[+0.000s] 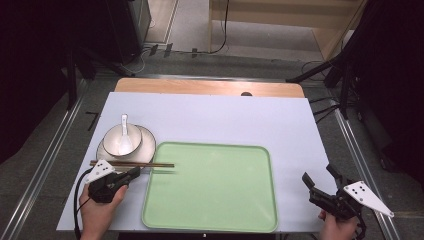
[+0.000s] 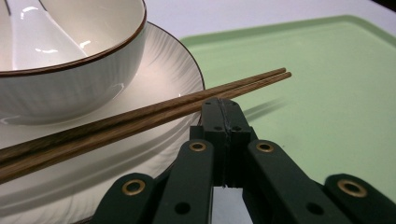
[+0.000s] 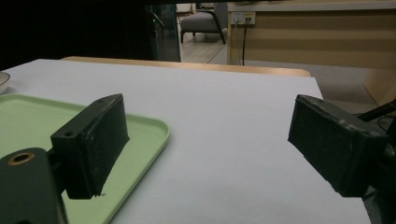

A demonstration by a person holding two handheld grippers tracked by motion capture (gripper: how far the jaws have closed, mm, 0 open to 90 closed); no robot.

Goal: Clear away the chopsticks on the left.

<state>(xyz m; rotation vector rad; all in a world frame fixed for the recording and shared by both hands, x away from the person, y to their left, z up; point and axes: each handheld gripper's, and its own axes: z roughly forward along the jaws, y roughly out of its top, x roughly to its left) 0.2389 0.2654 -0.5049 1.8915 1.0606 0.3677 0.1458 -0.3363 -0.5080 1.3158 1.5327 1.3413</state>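
A pair of brown chopsticks [image 1: 132, 163] [image 2: 140, 116] lies across the near rim of a white plate [image 1: 102, 152] [image 2: 159, 79], its tips hanging over the green tray [image 1: 210, 190] [image 2: 303, 93]. On the plate stands a white bowl [image 1: 122, 140] [image 2: 70, 70] with a white spoon [image 1: 124, 132] [image 2: 37, 37] in it. My left gripper [image 1: 136, 172] [image 2: 220, 109] is shut, jaws pressed together with nothing between them, tips right at the chopsticks' near side. My right gripper [image 1: 318, 175] [image 3: 205, 126] stands wide open over the bare table, right of the tray [image 3: 28, 116].
The tray holds nothing and takes up the front middle of the white tabletop [image 1: 225, 120]. Its right rim lies close to my right gripper's left jaw. Beyond the table's far wooden edge [image 1: 210, 87] are floor, cables and dark stands.
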